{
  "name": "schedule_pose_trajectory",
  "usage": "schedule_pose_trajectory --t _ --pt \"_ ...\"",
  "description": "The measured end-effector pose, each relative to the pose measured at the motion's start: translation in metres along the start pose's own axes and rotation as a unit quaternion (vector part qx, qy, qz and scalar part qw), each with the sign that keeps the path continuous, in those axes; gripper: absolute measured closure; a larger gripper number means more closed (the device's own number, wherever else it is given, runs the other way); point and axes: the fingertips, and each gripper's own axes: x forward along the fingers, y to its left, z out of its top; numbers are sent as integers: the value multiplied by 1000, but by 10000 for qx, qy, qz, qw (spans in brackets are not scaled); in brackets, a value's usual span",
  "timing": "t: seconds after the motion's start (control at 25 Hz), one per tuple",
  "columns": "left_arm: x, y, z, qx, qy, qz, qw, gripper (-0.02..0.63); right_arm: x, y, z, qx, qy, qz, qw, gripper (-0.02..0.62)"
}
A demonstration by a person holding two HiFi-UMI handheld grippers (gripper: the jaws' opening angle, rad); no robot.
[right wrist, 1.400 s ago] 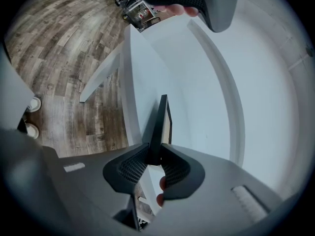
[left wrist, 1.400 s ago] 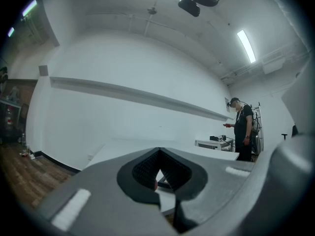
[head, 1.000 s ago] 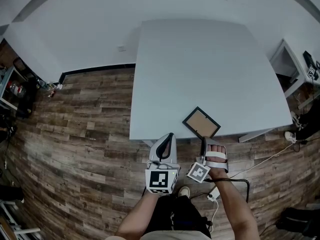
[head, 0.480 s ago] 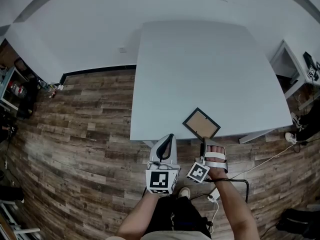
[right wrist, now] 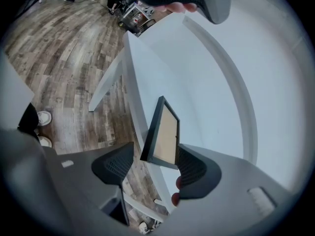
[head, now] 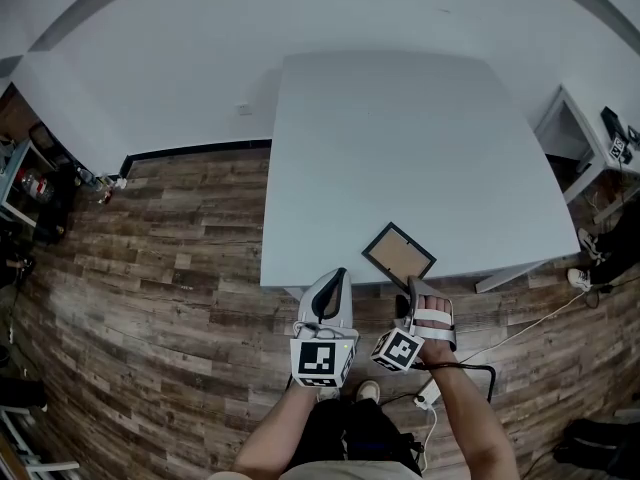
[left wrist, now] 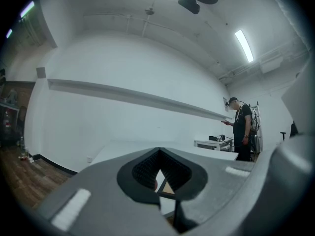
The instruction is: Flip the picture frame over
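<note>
A black picture frame (head: 398, 254) with a tan panel facing up lies flat on the white table (head: 400, 138), close to its front edge. My right gripper (head: 408, 292) is at the frame's near corner. In the right gripper view its jaws have just been opening and stand wide, with the near edge of the picture frame (right wrist: 165, 129) between them; the left pad (right wrist: 114, 162) is clear of it. My left gripper (head: 337, 278) hovers off the table's front edge, left of the frame, with nothing in it. The left gripper (left wrist: 160, 181) shows its tips together.
A small white side table (head: 578, 118) stands at the right. A white cable (head: 520, 323) runs over the wooden floor near my feet. Shelves (head: 25, 178) stand far left. A person (left wrist: 242, 132) stands at the far right in the left gripper view.
The right gripper's jaws have spread apart at the frame's near corner. The frame still lies flat on the table. The left gripper has kept its place.
</note>
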Motion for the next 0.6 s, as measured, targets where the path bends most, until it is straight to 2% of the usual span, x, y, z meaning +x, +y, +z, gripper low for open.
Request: schedule_pose_trajectory --t 0.2,0.36,0.48,0.6 --pt "9 -1 15 40 -69 -39 10000 606 -13 -24 -1 728 -146 45 9972 291" --pt "13 1 35 126 -191 -63 9997 606 -27 -47 1 1639 -358 186 9856 291" --pt "16 4 49 187 -282 -69 9994 606 -38 -74 5 2628 -586 320 9625 293" --pt "20 0 59 175 -239 -130 9995 606 -51 -106 11 3665 -949 438 9245 301"
